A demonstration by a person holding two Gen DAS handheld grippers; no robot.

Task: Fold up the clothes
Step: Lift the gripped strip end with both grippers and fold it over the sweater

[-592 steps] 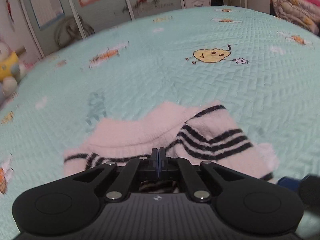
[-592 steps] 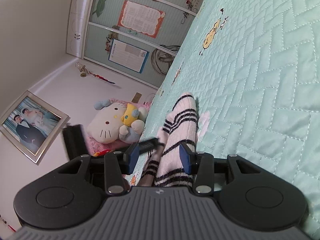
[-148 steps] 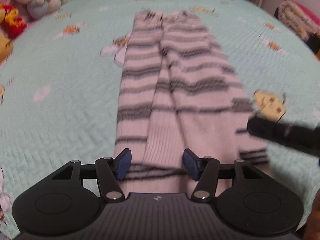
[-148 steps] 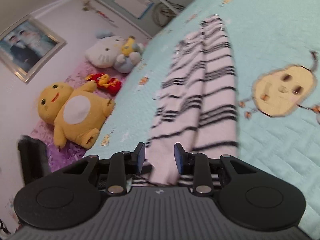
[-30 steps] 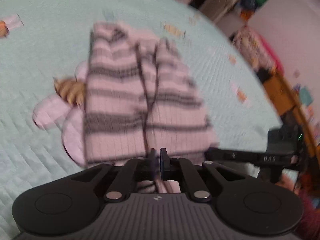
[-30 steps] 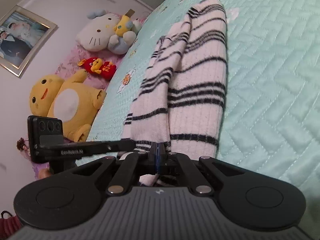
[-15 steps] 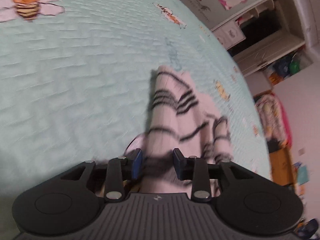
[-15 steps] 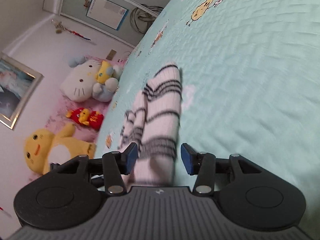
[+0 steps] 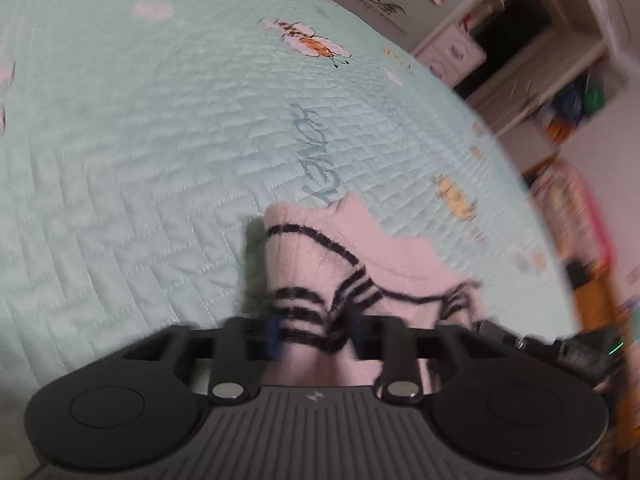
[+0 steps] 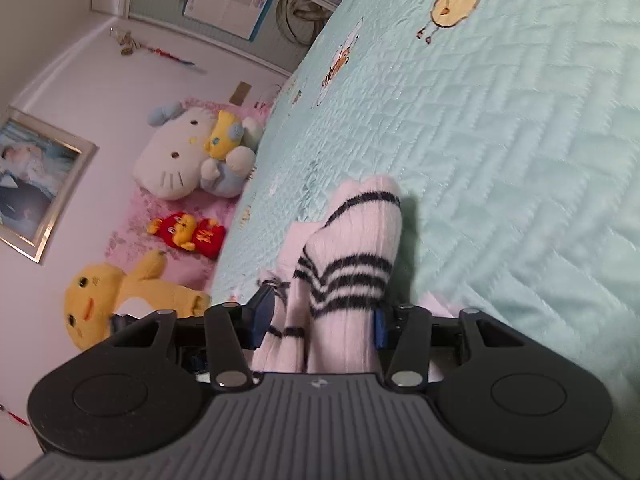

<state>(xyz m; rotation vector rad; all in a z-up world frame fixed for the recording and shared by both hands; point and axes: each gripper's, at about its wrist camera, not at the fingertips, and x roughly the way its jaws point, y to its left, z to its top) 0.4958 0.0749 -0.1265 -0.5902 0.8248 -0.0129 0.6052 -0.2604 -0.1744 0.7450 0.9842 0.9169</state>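
A pink sweater with black stripes (image 9: 352, 264) lies folded into a short bundle on the mint quilted bedspread (image 9: 140, 152). My left gripper (image 9: 316, 338) is open, its jaws either side of the bundle's near end. In the right wrist view the same sweater (image 10: 352, 256) lies doubled over, and my right gripper (image 10: 320, 320) is open with the near end between its jaws. The other gripper's black body (image 9: 560, 348) shows at the right edge of the left wrist view.
Plush toys lie beside the bed: a white cat toy (image 10: 180, 164), a red toy (image 10: 188, 232) and a yellow toy (image 10: 116, 296). A framed photo (image 10: 32, 184) hangs on the wall. Shelves and drawers (image 9: 480, 48) stand beyond the bed's far edge.
Both grippers were shut on the sweater's end a second ago; both have opened and let it go. The long sweater now lies folded over into a shorter bundle.
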